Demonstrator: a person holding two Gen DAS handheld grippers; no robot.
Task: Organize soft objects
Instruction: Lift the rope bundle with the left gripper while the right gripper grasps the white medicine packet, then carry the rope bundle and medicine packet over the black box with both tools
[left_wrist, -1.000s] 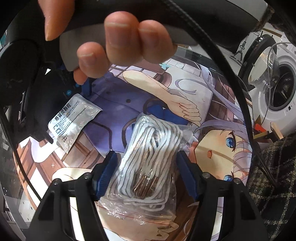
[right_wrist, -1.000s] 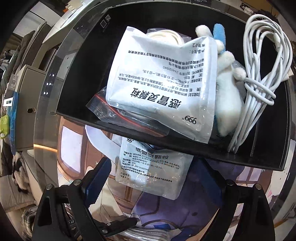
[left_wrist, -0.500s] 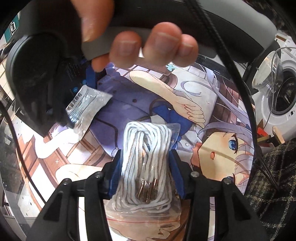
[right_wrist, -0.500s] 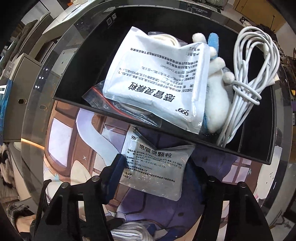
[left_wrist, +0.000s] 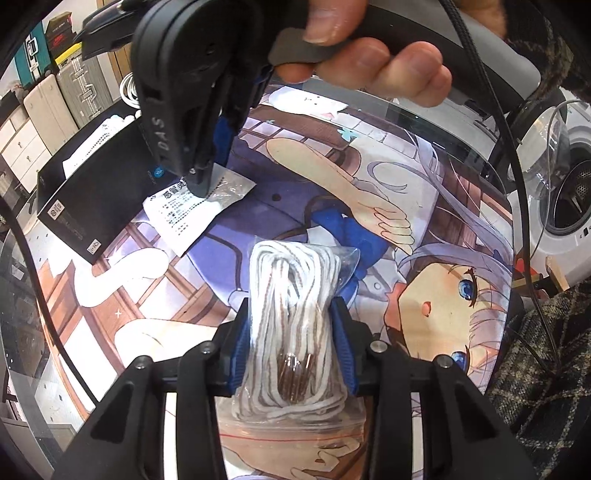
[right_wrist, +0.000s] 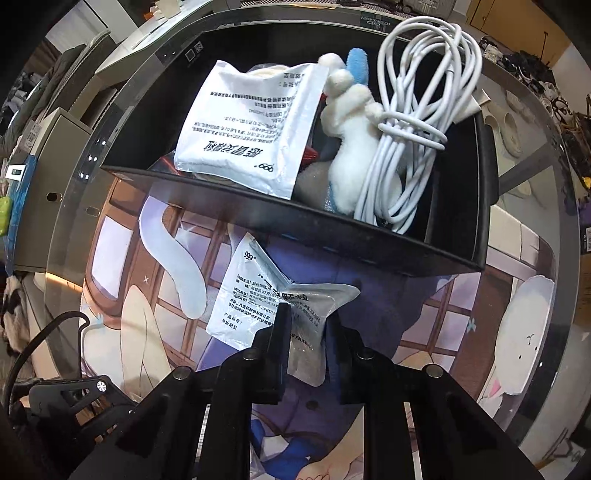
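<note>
My left gripper (left_wrist: 291, 321) is shut on a clear bag of white cord (left_wrist: 293, 295) that lies on the printed mat. My right gripper (right_wrist: 306, 321) is shut on a silver medicine sachet (right_wrist: 258, 299) and pinches it crumpled, just in front of the black box (right_wrist: 369, 236). In the left wrist view the right gripper (left_wrist: 201, 184) pins the same sachet (left_wrist: 188, 218) beside the box (left_wrist: 99, 192). The box holds another sachet (right_wrist: 251, 133), a white plush toy (right_wrist: 351, 140) and a coiled white cable (right_wrist: 417, 122).
The anime-print mat (left_wrist: 406, 221) covers a round glass table (right_wrist: 535, 155). A washing machine (left_wrist: 569, 192) stands to the right in the left wrist view. Cabinets (left_wrist: 33, 122) stand at the far left.
Both grippers closed: the left on the cord bag, the right on the sachet, which crumpled. The right gripper moved forward onto the sachet.
</note>
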